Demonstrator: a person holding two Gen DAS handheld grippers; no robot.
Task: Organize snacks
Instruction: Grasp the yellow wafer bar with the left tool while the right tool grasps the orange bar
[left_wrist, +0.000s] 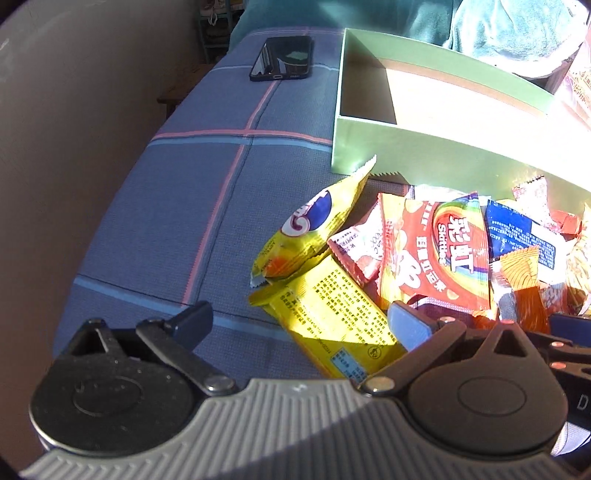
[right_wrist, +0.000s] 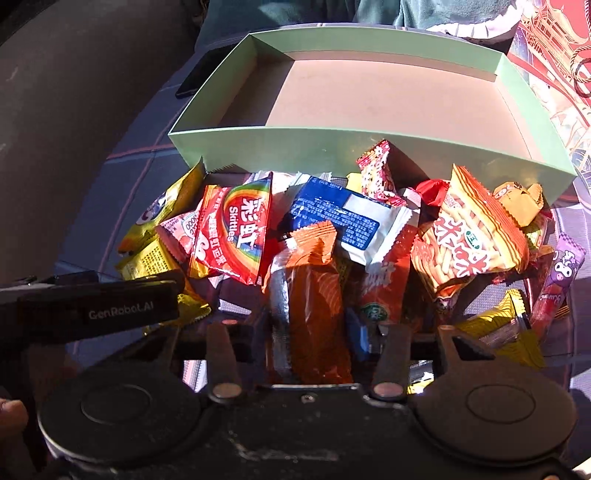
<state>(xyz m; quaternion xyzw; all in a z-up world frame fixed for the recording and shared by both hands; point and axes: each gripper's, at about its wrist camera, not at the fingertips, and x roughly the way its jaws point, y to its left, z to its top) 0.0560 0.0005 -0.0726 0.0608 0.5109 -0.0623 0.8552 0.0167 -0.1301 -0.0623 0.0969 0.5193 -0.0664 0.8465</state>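
My right gripper (right_wrist: 308, 332) is clamped on an orange snack packet (right_wrist: 317, 306) that stands between its fingers at the near edge of the snack pile (right_wrist: 369, 236). My left gripper (left_wrist: 295, 321) has its jaws spread wide and holds nothing, resting low over the blue checked cloth (left_wrist: 166, 221), its right finger touching a yellow packet (left_wrist: 332, 314). Beyond the pile a red Skittles bag (right_wrist: 236, 236) lies among the wrappers, and the green box (right_wrist: 258, 147) sits just behind them. A phone (left_wrist: 282, 57) lies left of the box.
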